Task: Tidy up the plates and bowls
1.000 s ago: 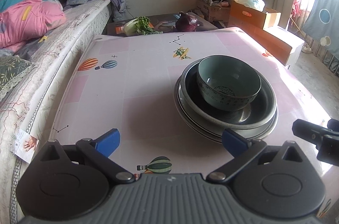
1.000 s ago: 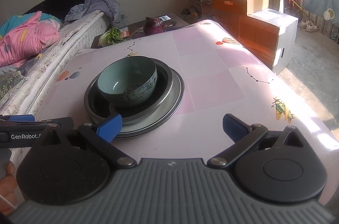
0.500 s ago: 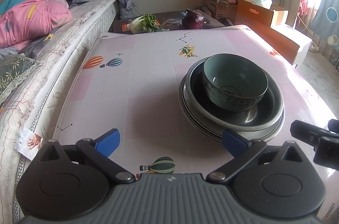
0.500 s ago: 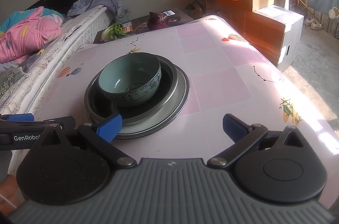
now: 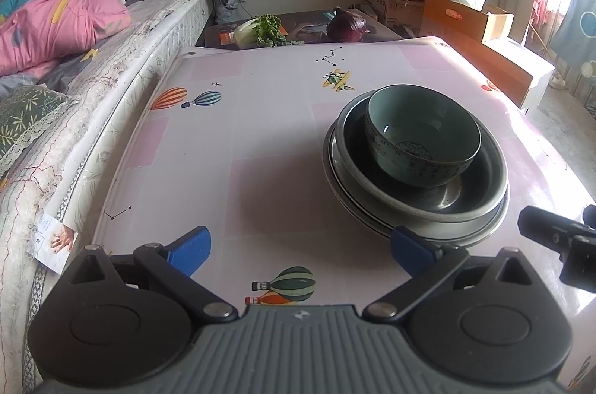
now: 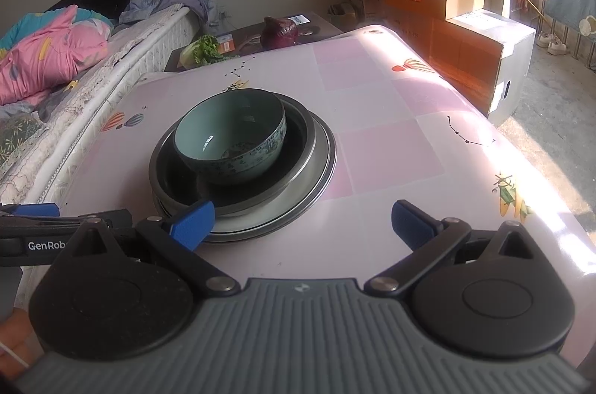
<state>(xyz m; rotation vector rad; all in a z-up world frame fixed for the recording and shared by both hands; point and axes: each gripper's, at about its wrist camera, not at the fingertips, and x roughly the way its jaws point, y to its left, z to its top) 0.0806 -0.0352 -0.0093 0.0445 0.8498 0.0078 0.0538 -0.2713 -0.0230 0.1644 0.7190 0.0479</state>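
A teal patterned bowl [image 5: 422, 137] sits inside a dark deep plate [image 5: 473, 196], which rests on a stack of grey plates [image 5: 372, 219] on the pink table [image 5: 260, 140]. The bowl [image 6: 232, 140] and the stacked plates [image 6: 313, 170] also show in the right wrist view. My left gripper [image 5: 300, 250] is open and empty, its right fingertip just in front of the stack's near rim. My right gripper [image 6: 301, 224] is open and empty, its left fingertip over the stack's near edge.
A bed with a pink quilt [image 5: 56, 25] runs along the table's left side. A lettuce [image 5: 257, 31] and a red cabbage [image 5: 348, 27] lie on a low table beyond. Cardboard boxes [image 6: 480, 47] stand at the right.
Both grippers have pulled back and risen slightly, so the stack sits a little farther off. Both stay open. The bowl and plates have not moved.
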